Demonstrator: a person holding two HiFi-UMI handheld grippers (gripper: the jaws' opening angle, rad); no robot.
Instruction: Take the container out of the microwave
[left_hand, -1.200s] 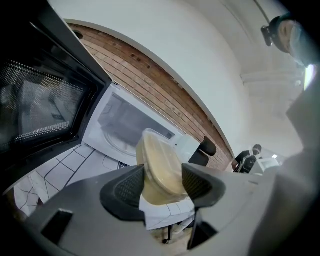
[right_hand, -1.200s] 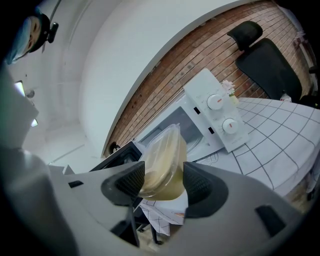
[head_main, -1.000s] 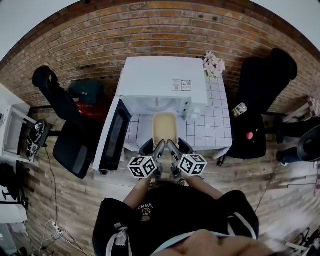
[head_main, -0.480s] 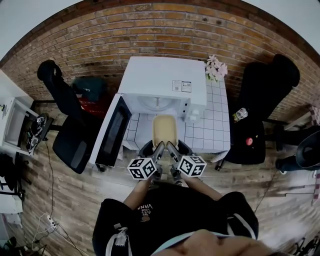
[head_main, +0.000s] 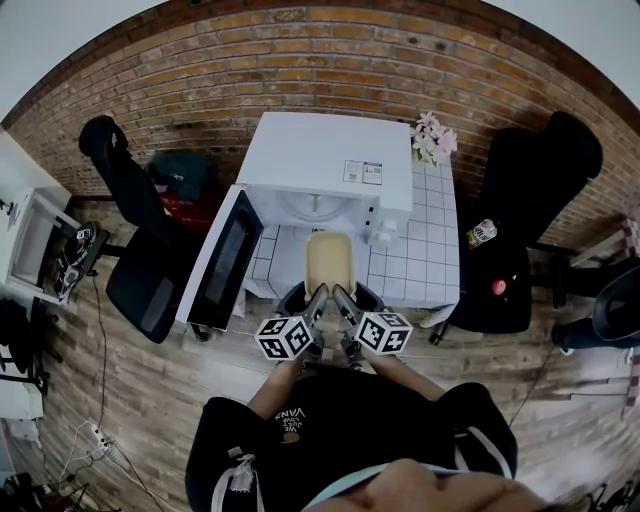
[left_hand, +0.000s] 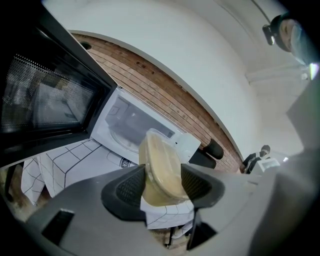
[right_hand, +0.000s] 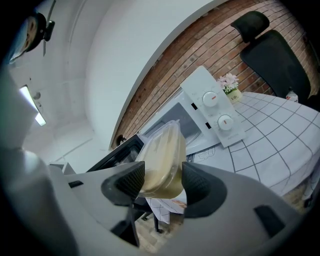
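Note:
The white microwave (head_main: 330, 165) stands on a tiled table (head_main: 425, 255) with its dark door (head_main: 225, 265) swung open to the left. A clear lidded container (head_main: 330, 260) of tan food hangs in front of the open cavity, above the table's near part. Both grippers hold its near end side by side. My left gripper (head_main: 317, 297) is shut on the container (left_hand: 161, 170), its pads pressing the lid and the base. My right gripper (head_main: 344, 297) is shut on the container (right_hand: 162, 160) the same way. The microwave's cavity (left_hand: 127, 125) and its two-dial control panel (right_hand: 217, 112) lie behind.
A small pot of pink flowers (head_main: 428, 130) stands at the table's back right corner. Black chairs stand left (head_main: 150, 275) and right (head_main: 520, 190) of the table, the right one carrying a bottle (head_main: 482, 230). A brick wall runs behind.

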